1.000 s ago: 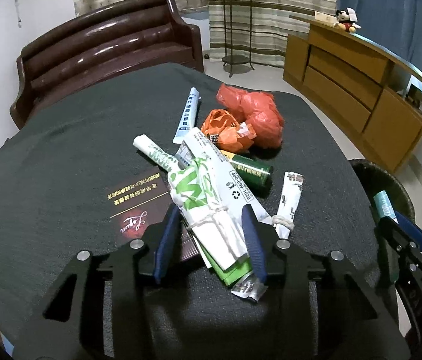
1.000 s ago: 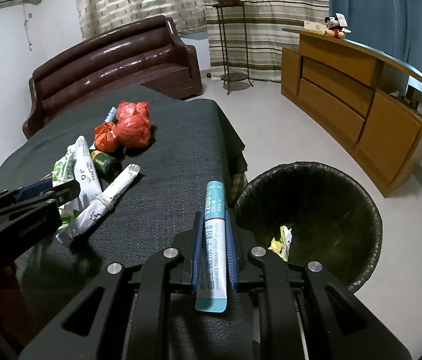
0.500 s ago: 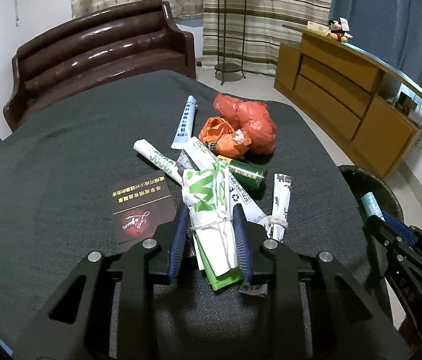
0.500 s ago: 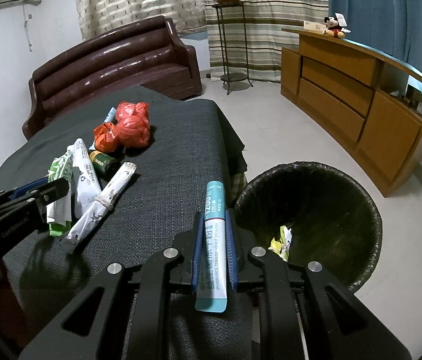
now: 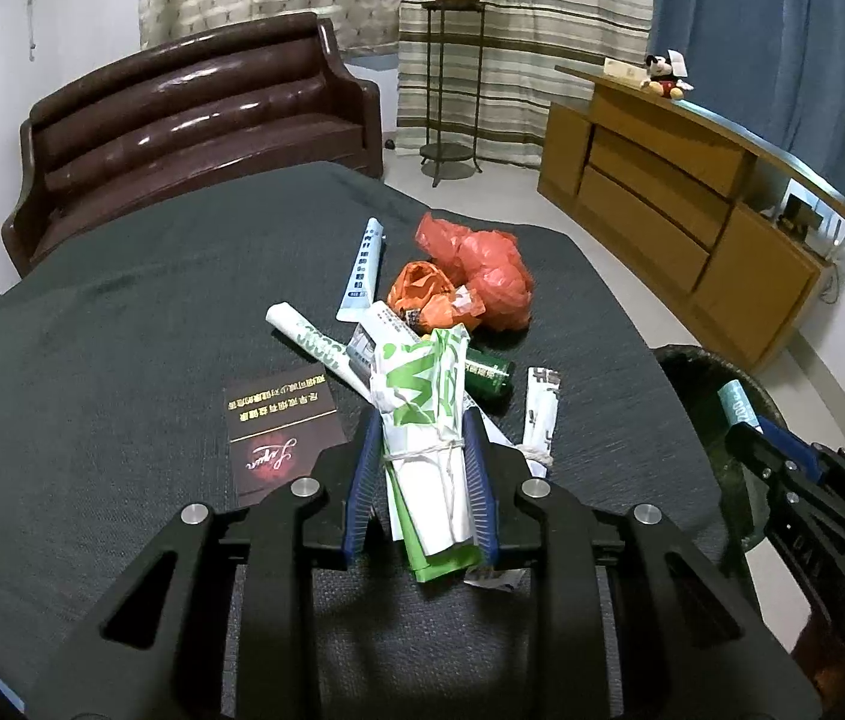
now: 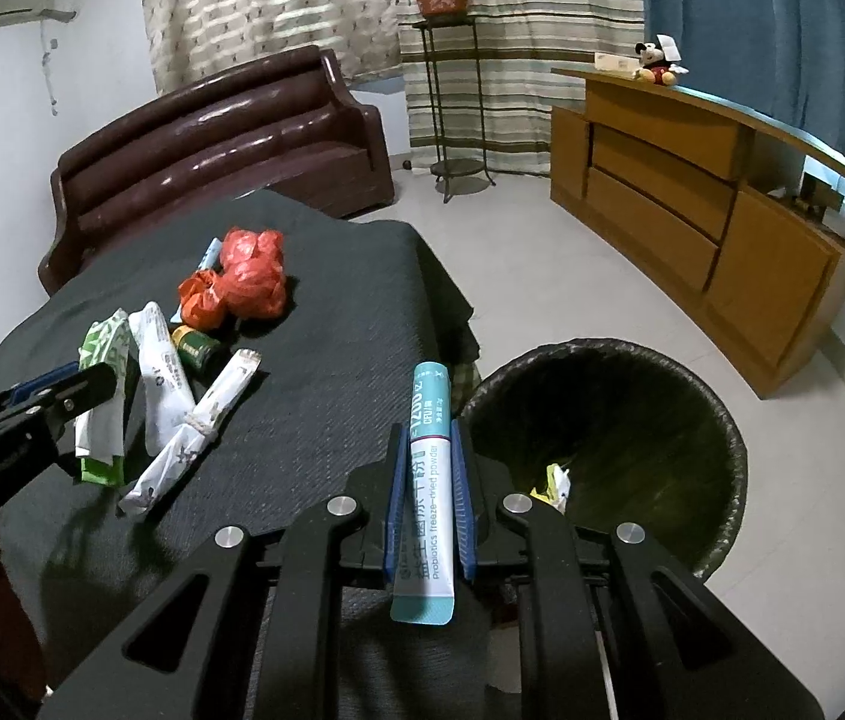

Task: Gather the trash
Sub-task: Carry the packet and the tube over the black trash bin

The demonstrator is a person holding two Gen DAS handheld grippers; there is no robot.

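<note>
A green-and-white wrapper bundle [image 5: 416,396] tied with string sits between the pads of my left gripper [image 5: 420,426]. The jaws are closing, the pads press its sides, and its far end tilts up off the pile. My right gripper [image 6: 428,429] is shut on a teal-and-white powder sachet [image 6: 430,480], at the table's edge beside the black trash bin [image 6: 632,408]. Yellow scrap lies inside the bin. On the dark tablecloth [image 5: 122,330] lie a red bag [image 5: 491,276], an orange bag [image 5: 422,294], a green can [image 5: 485,369], a white sachet [image 5: 542,414] and a blue-white tube [image 5: 365,267].
A dark card [image 5: 281,426] lies left of my left gripper, and a rolled white wrapper [image 5: 308,336] sits behind it. A brown sofa [image 5: 194,120] stands beyond the table. A wooden sideboard [image 6: 710,210] runs along the right wall, with a plant stand [image 6: 452,108] by the curtains.
My left gripper's jaws have closed in on the green-and-white bundle, and the bundle's far end has tipped up from the pile. The right gripper and its sachet have stayed put.
</note>
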